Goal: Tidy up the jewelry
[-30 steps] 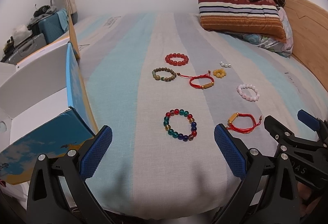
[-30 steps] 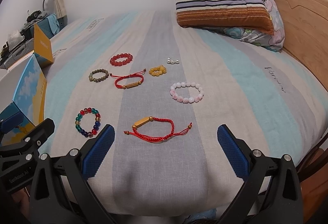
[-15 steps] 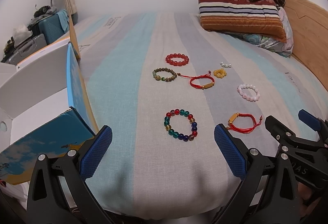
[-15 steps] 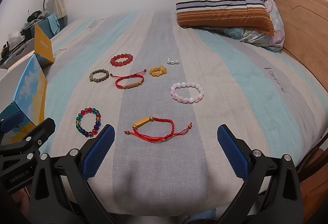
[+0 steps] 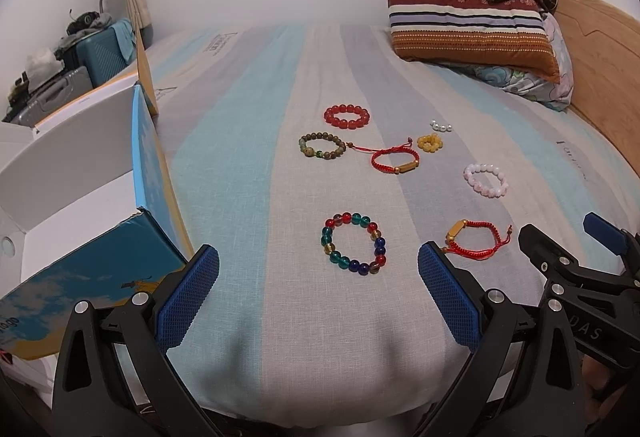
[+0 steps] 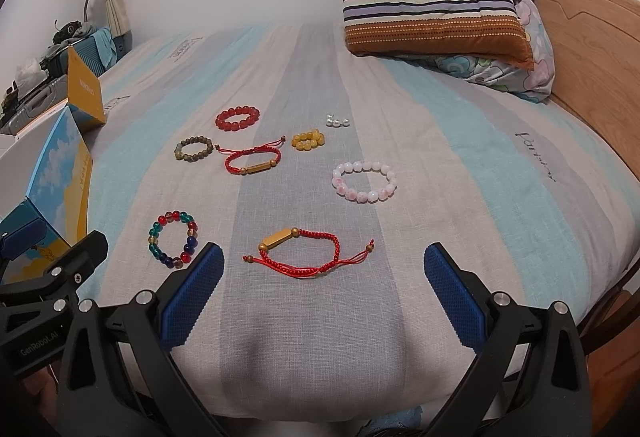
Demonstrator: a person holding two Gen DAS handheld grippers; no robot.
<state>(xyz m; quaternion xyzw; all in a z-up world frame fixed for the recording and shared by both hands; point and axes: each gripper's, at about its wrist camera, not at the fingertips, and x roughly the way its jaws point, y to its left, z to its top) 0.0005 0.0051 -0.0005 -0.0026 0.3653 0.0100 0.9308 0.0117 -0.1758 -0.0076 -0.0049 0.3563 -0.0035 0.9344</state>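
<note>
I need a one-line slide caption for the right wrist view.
Open right gripper above a red cord bracelet, with other bracelets spread on a striped bed.

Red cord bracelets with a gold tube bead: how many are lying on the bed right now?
2. The near cord bracelet lies on the grey stripe between the right gripper's open fingers; the far cord bracelet lies mid-bed, right of the brown bead bracelet. None looks hidden.

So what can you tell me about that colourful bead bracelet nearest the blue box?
The multicoloured bead bracelet is a closed ring of round, glossy, glass-like beads in red, teal, amber and dark blue. It lies flat on the striped bedsheet, apart from the other jewelry. The red cord bracelet is to its right. Nothing touches it but the sheet; the open left gripper is short of it, holding nothing.
</note>
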